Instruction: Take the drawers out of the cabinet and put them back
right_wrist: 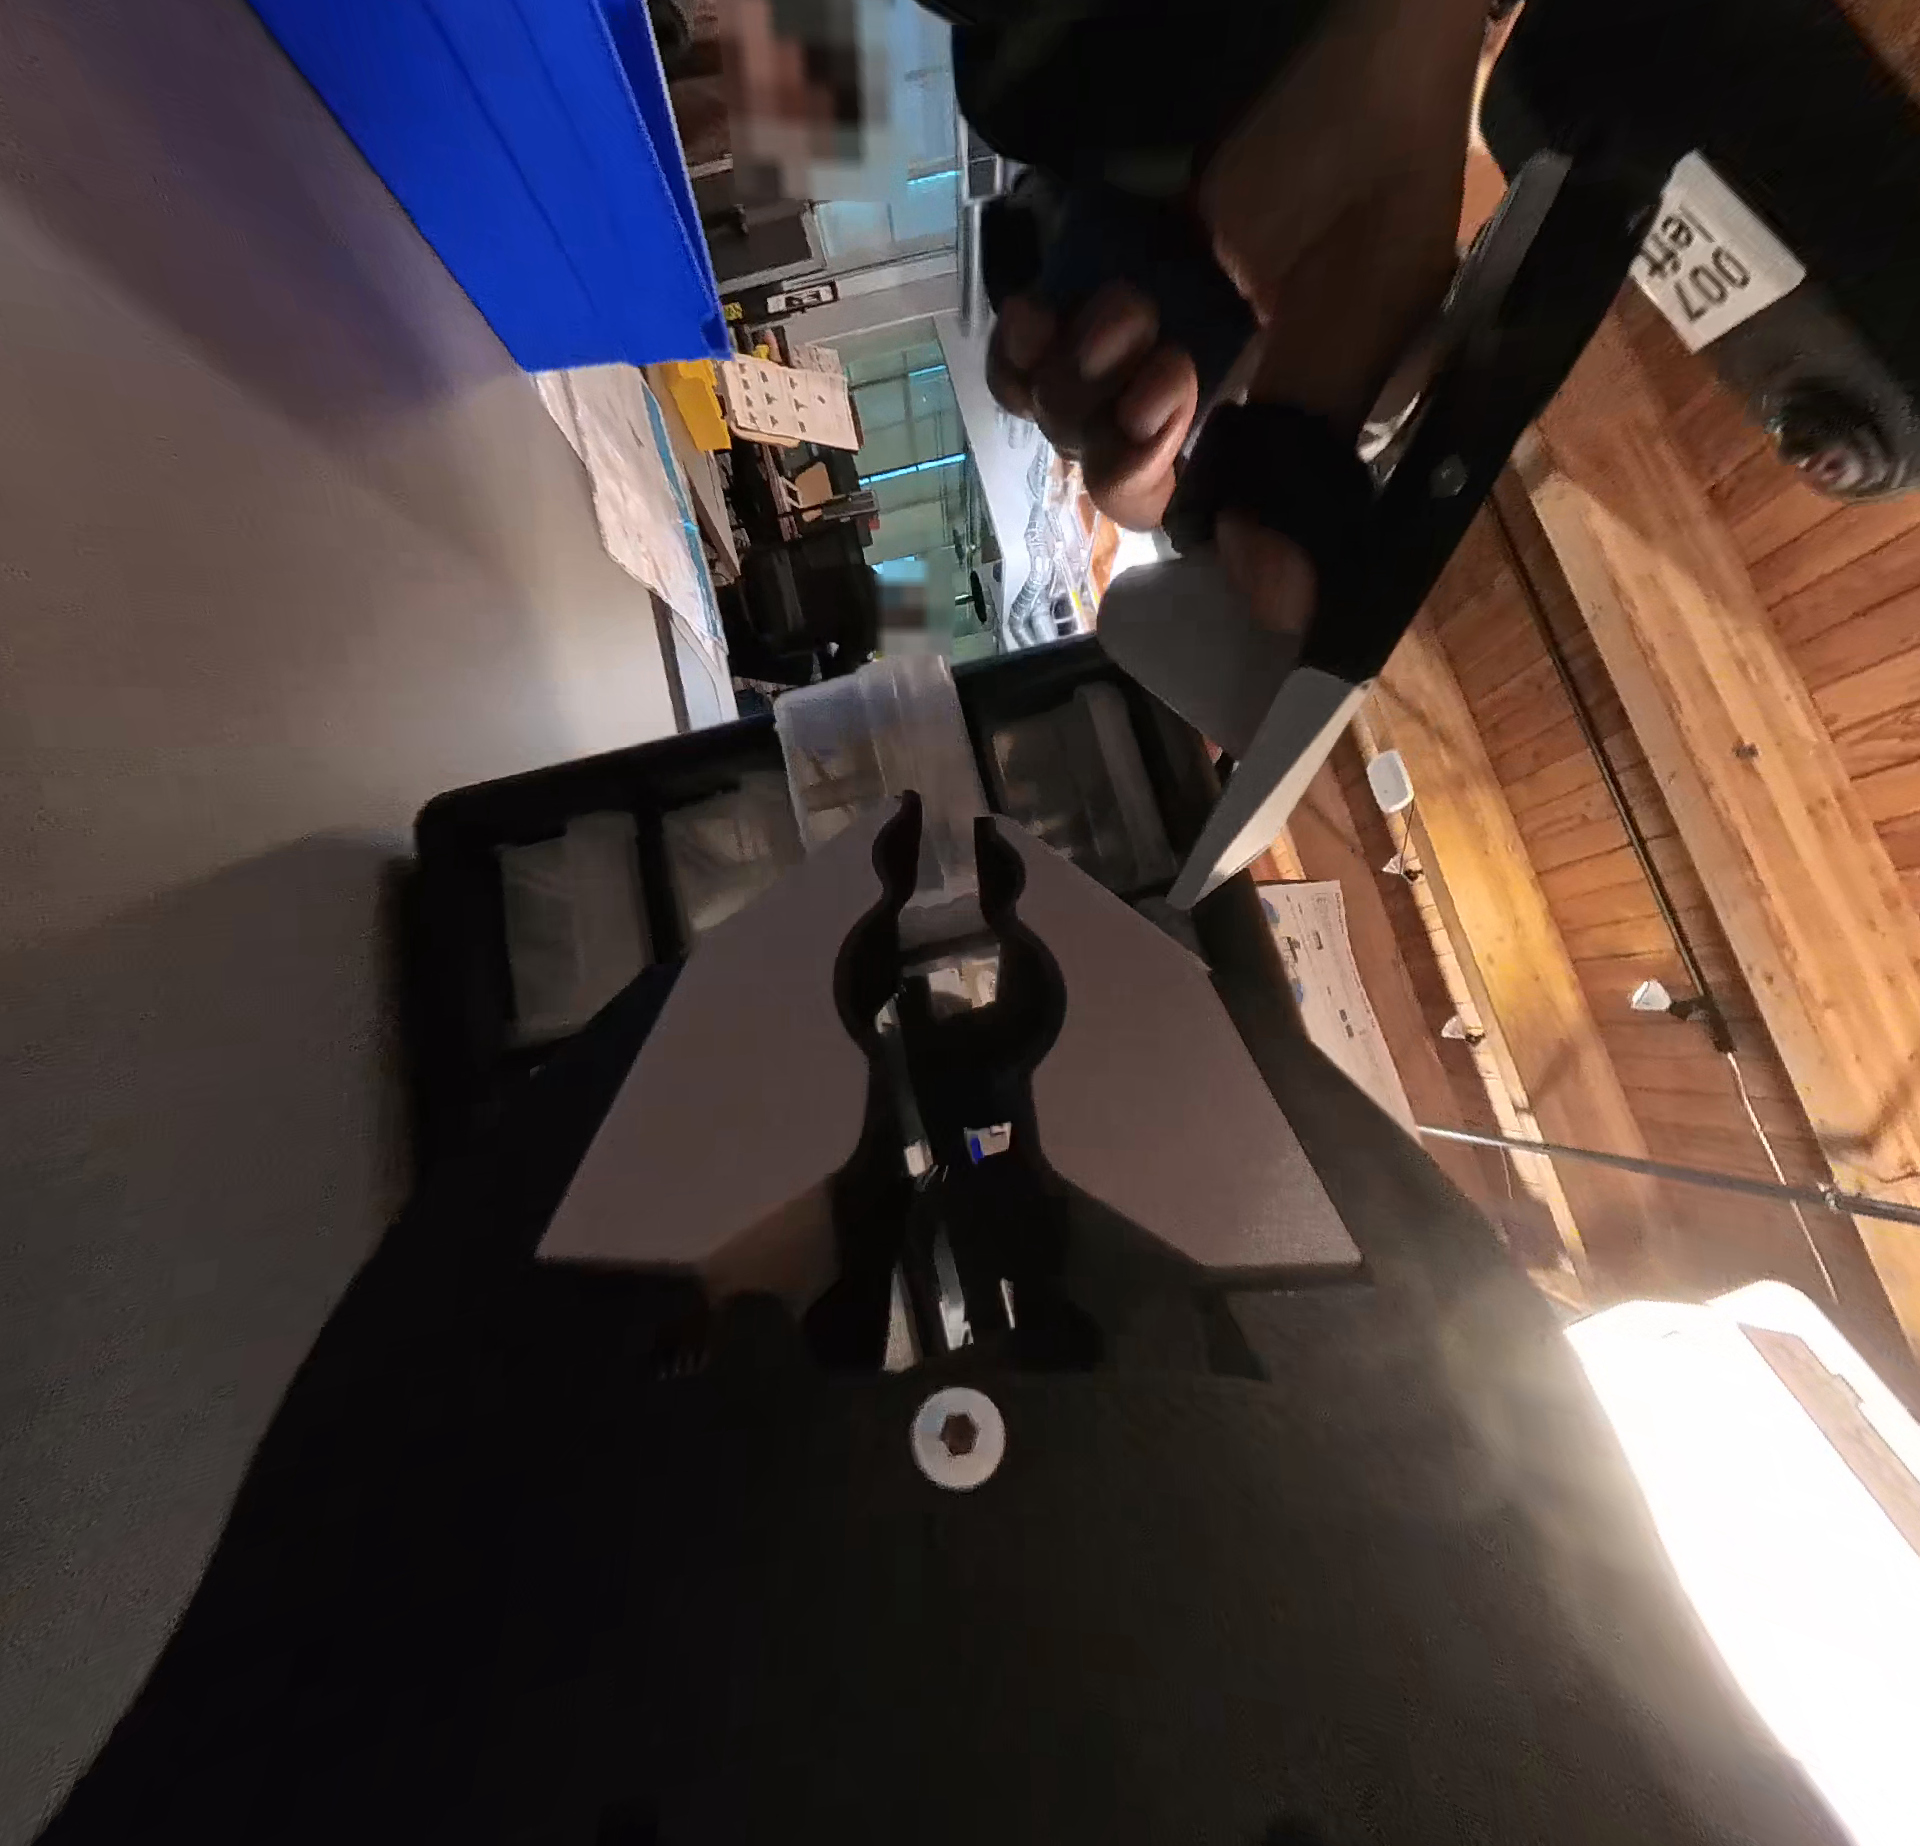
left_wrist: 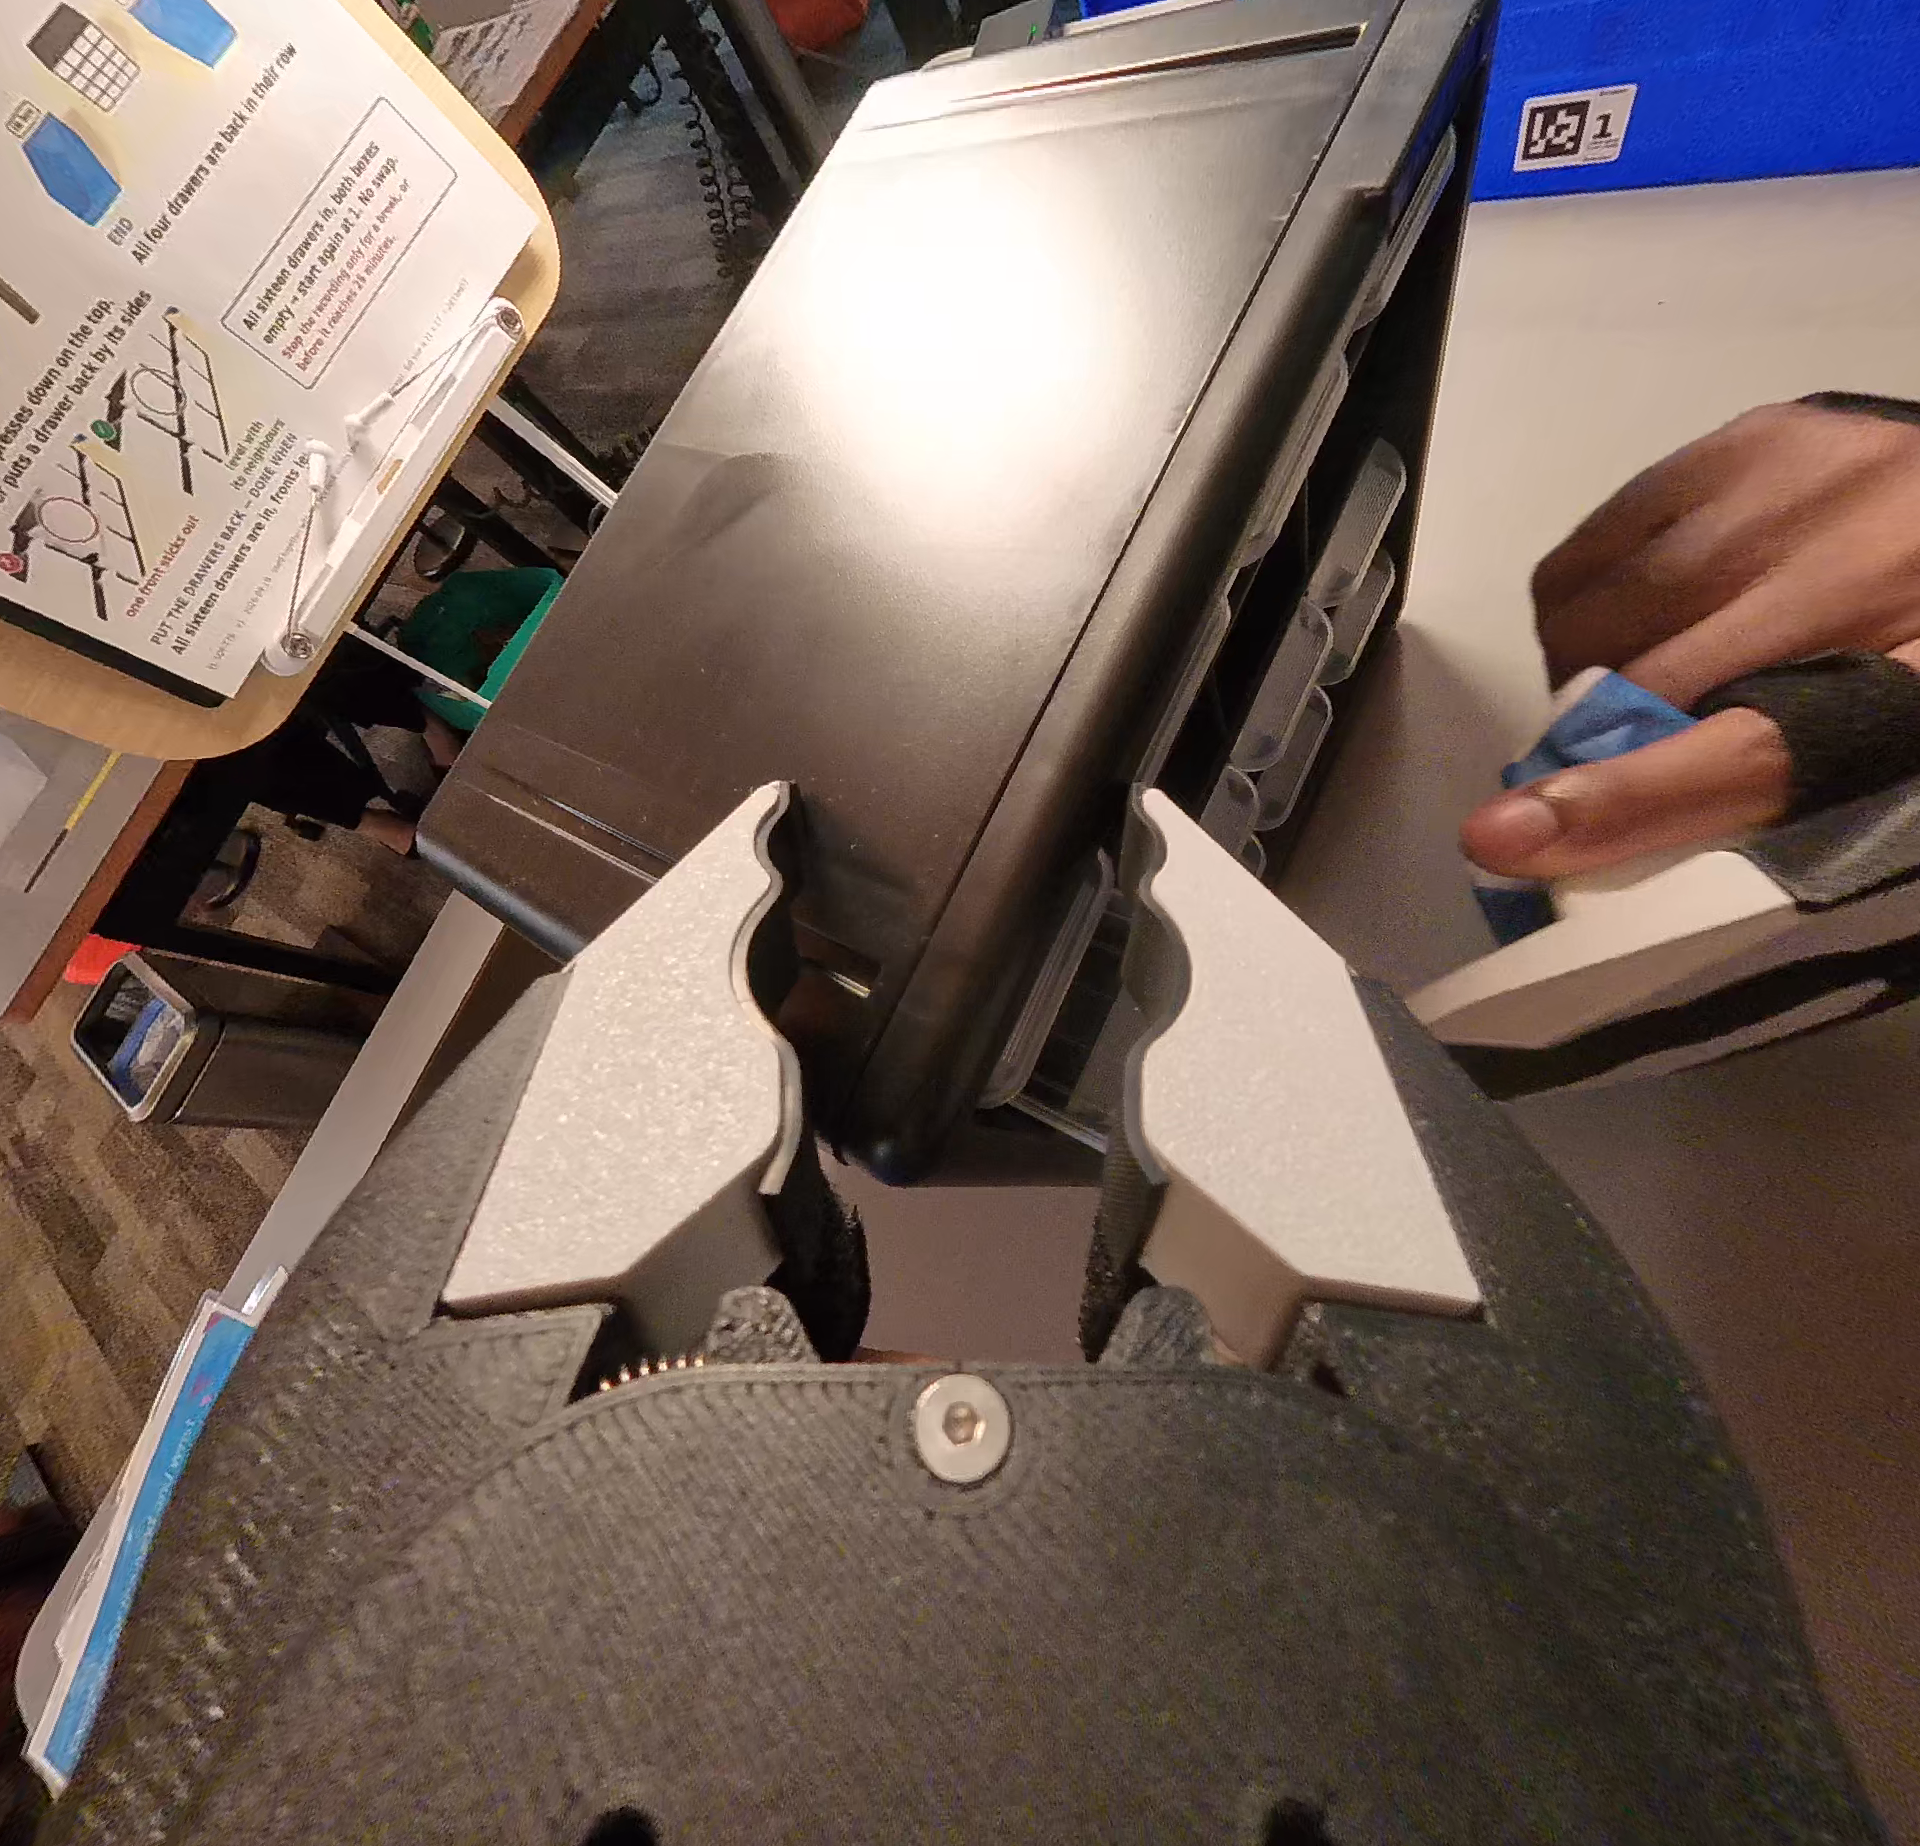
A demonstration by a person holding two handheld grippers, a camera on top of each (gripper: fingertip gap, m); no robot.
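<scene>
Black printed housing of the left hand-held gripper (left_wrist: 961, 965) fills the near foreground; its grey fingers (left_wrist: 644, 1017) stand spread wide astride the front corner of the cabinet, pads apparently not pressing on it.

Cabinet (left_wrist: 935, 446): black plastic, glossy flat top, standing on the pale table (left_wrist: 1683, 310). Likely light enough to slide when a drawer is tugged, hence bracing from above seems wise.

Blue bins (left_wrist: 1714, 40): behind the cabinet, one bearing a white square-code sticker.

Instruction sheet (left_wrist: 208, 269): printed, clipped on a wooden board to the left; wording not recorded.

Drawers (right_wrist: 566, 923): clear, thin-walled plastic, in a row in the cabinet front. Probably light, stiff, slippery, somewhat brittle; best taken by the front pull tab.

One drawer (right_wrist: 873, 747) protrudes from its slot; the right hand-held gripper (right_wrist: 948, 840) is clenched on its tab.

White tag on the left unit: lettering not recorded.
</scene>
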